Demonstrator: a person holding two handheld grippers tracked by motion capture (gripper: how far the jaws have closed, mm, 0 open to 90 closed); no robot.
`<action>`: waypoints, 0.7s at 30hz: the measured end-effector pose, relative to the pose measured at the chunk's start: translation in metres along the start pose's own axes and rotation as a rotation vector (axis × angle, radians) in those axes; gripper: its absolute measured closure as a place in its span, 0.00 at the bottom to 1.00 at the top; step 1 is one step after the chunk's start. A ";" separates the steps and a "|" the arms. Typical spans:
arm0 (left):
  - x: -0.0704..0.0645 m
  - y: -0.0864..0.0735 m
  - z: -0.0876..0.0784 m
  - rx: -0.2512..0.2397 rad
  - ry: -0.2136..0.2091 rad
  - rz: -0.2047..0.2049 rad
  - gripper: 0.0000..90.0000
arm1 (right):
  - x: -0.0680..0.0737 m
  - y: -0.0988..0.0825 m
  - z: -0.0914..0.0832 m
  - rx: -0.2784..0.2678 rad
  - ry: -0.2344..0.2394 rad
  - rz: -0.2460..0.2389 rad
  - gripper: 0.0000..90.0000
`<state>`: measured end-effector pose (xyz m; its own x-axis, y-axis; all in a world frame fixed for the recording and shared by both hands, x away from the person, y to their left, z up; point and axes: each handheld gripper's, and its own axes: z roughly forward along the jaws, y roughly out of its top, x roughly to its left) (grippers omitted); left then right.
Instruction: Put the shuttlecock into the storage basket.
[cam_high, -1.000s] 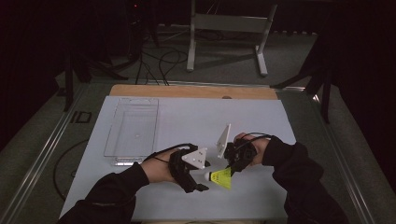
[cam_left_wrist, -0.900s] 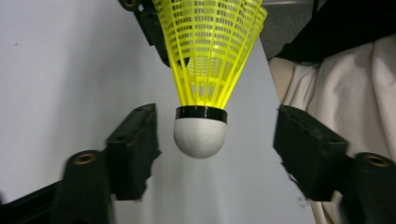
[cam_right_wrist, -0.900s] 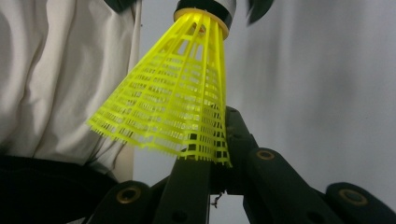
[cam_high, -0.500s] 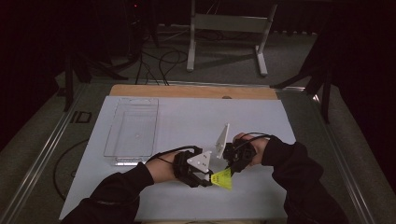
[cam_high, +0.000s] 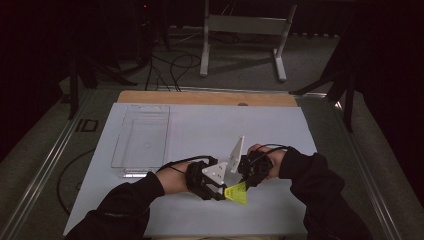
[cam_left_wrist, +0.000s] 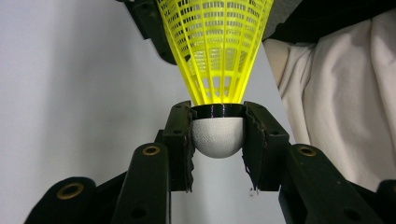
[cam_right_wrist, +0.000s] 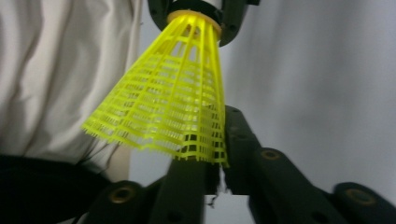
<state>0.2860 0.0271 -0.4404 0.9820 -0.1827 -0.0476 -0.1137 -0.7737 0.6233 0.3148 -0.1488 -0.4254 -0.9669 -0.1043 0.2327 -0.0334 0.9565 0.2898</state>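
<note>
White sheeting covers the surface (cam_high: 200, 125), with a wooden strip along its far edge and a dark floor with cables and a grey metal stand (cam_high: 240, 30) beyond. No writing or label can be read anywhere. A clear tray (cam_high: 142, 140) lies on the left of the surface, well apart from the hands.

Near the front edge the two grippers meet over a yellow shuttlecock (cam_left_wrist: 217, 60). The left gripper (cam_left_wrist: 217, 140) has just closed its fingers (cam_left_wrist: 180, 135) on the shuttlecock's white cork, which sits clamped between the pads with the mesh skirt pointing away. The right gripper (cam_right_wrist: 217, 158) has just begun to open; its fingers stand narrow at the skirt's rim, and whether they press on it I cannot tell. A white garment lies just behind the shuttlecock in both gripper views.
</note>
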 end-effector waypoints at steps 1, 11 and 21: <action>0.000 0.000 -0.001 0.003 -0.008 -0.004 0.73 | 0.003 0.000 0.000 0.001 -0.030 0.004 0.82; -0.002 -0.004 -0.011 0.023 -0.030 -0.034 0.73 | 0.008 -0.005 -0.007 0.000 -0.166 0.063 0.51; -0.001 -0.019 -0.039 0.026 0.009 -0.083 0.73 | 0.012 -0.024 -0.020 -0.073 -0.244 0.145 0.23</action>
<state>0.2935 0.0655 -0.4221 0.9896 -0.1114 -0.0913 -0.0352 -0.8017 0.5967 0.3092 -0.1780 -0.4110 -0.9928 0.1090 0.0490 0.1192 0.9335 0.3381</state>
